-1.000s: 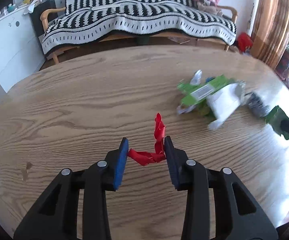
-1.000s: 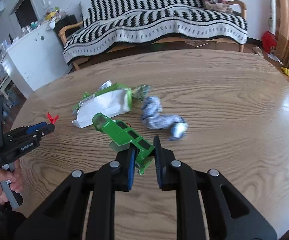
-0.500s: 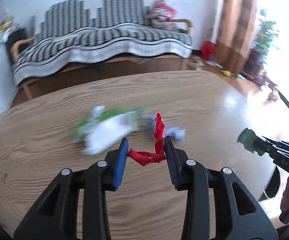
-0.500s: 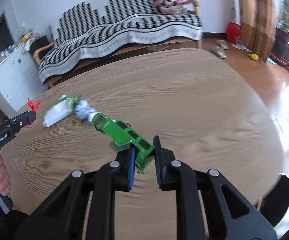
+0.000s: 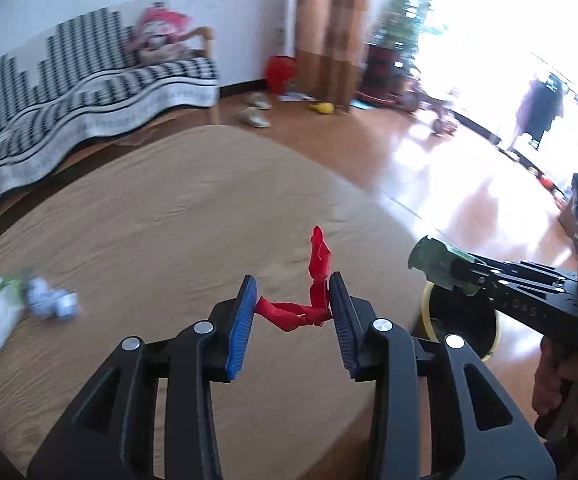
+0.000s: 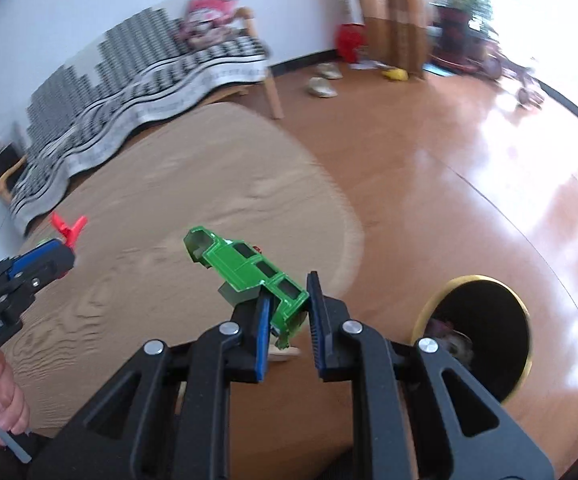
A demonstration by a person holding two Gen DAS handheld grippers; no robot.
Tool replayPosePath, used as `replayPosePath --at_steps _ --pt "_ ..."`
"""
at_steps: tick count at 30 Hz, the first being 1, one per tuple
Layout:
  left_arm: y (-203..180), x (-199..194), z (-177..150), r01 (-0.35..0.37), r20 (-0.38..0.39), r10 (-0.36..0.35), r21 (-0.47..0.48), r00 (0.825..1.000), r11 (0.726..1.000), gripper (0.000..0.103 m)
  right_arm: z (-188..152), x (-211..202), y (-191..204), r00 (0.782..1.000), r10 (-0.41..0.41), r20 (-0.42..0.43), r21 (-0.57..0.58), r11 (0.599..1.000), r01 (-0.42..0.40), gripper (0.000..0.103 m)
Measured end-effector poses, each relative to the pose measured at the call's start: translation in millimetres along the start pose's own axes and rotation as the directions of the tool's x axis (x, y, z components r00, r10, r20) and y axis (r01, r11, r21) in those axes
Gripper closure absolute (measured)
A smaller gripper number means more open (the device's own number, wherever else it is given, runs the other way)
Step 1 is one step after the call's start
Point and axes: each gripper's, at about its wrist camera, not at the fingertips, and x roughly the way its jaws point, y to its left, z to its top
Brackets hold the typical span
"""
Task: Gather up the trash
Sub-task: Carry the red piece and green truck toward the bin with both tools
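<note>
Wooden oval table point(image 6: 193, 216) fills the foreground with a striped-blanket sofa point(image 5: 69, 92) behind it, and I have both grippers angled downward near its edge: my left gripper point(image 5: 293, 312) pinches a twisted red wrapper point(image 5: 313, 300) between its blue pads, my right gripper point(image 6: 289, 320) is clamped on a green toy car body point(image 6: 245, 268). Just beyond the table edge on the floor stands a black bin with a gold rim point(image 6: 485, 280), some blurred rubbish inside. Crumpled litter point(image 5: 41, 300) lies on the table's far left; lettering on the gripper bodies is unreadable.
</note>
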Motion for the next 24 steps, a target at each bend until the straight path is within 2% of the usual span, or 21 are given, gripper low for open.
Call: replayPosePath --at_steps 5,9,13,16,20,24 --pt "-60 27 6 0.096 -0.005 -0.096 0.064 0.995 0.993 0.066 -15 -14 -79 0.994 -0.106 0.008 0.126 0.987 0.104 0.086" --pt "-107 51 4 0.155 -0.038 -0.151 0.116 0.988 0.981 0.066 -34 -22 -140 0.983 -0.182 -0.028 0.227 0.956 0.183 0.086" --pt "-143 70 0 0.207 -0.064 -0.199 0.153 0.978 0.966 0.066 -56 -26 -187 0.971 -0.223 -0.08 0.304 0.923 0.237 0.086" --pt "-166 85 -3 0.245 -0.088 -0.233 0.165 0.969 0.956 0.066 -72 -27 -217 0.963 -0.238 -0.127 0.359 0.894 0.268 0.086" --pt "-192 107 -10 0.274 -0.126 -0.254 0.178 0.959 0.945 0.066 -81 -25 -237 0.958 -0.235 -0.165 0.403 0.87 0.283 0.086" --pt "-199 121 -10 0.297 -0.147 -0.273 0.18 0.951 0.938 0.066 -87 -27 -248 0.955 -0.24 -0.177 0.426 0.856 0.294 0.086"
